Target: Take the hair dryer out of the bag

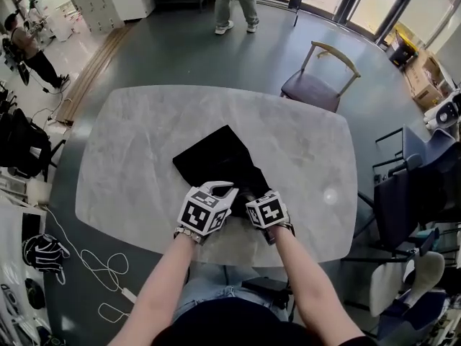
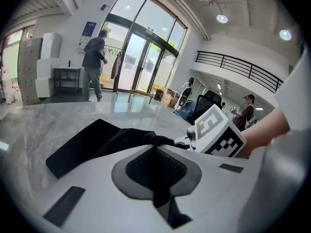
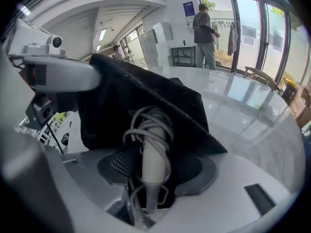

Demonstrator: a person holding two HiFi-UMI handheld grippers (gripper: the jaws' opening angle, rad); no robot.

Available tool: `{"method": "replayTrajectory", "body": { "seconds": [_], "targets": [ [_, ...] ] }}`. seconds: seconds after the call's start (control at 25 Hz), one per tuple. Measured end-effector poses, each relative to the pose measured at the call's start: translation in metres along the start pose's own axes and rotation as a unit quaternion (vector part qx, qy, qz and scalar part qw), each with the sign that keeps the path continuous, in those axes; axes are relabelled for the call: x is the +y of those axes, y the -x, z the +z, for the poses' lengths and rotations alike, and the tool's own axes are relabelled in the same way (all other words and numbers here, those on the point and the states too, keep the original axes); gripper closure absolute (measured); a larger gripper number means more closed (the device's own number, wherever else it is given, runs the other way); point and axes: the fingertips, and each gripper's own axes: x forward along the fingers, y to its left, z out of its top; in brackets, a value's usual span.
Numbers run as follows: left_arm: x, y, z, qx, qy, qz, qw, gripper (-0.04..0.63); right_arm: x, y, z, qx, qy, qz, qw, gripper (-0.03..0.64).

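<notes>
Hair dryer point(image 3: 151, 154) lies lengthwise between right gripper point(image 3: 158, 171) jaws, partly in bag point(image 3: 146, 91).

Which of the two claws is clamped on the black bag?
The left gripper: its jaws are shut on the bag. The right gripper stands open around the cord-wrapped handle of the hair dryer.

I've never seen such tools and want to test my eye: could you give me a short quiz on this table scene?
1. True or false: the left gripper is shut on the black bag.
2. Between the open jaws of the right gripper stands: A) the hair dryer, cord wound round its handle; B) a spoon; C) nothing.
3. Is the hair dryer fully out of the bag?
Key: 1 true; 2 A; 3 no, the bag covers its upper part.
</notes>
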Motion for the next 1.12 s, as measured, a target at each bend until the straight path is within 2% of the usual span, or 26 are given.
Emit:
{"method": "replayTrajectory", "body": {
  "seconds": [0.24,0.56,0.68,0.84,0.96,1.12],
  "targets": [
    [0.001,-0.002,-0.008,0.007,0.006,0.009,0.9999,0.577,-0.002,-0.013,-0.004,0.005,-0.015,0.025,1.0,0.379],
    [0.011,0.001,-0.017,0.012,0.007,0.025,0.9996,0.577,0.002,-0.008,0.005,0.028,-0.025,0.034,0.999,0.413],
    [0.013,0.003,-0.018,0.013,-0.01,0.037,0.9992,0.577,0.007,-0.003,0.007,0.033,-0.058,0.062,0.996,0.414],
    [0.008,0.004,-0.018,0.014,-0.042,0.05,0.9978,0.577,0.017,0.012,0.006,0.057,-0.111,0.113,0.986,0.414],
    [0.007,0.004,-0.017,0.008,-0.072,0.061,0.9955,0.576,0.02,0.023,0.004,0.076,-0.112,0.123,0.983,0.414],
    [0.007,0.009,-0.016,0.008,-0.086,0.068,0.994,0.577,0.027,0.039,-0.004,0.091,-0.113,0.133,0.98,0.414]
  ]
}}
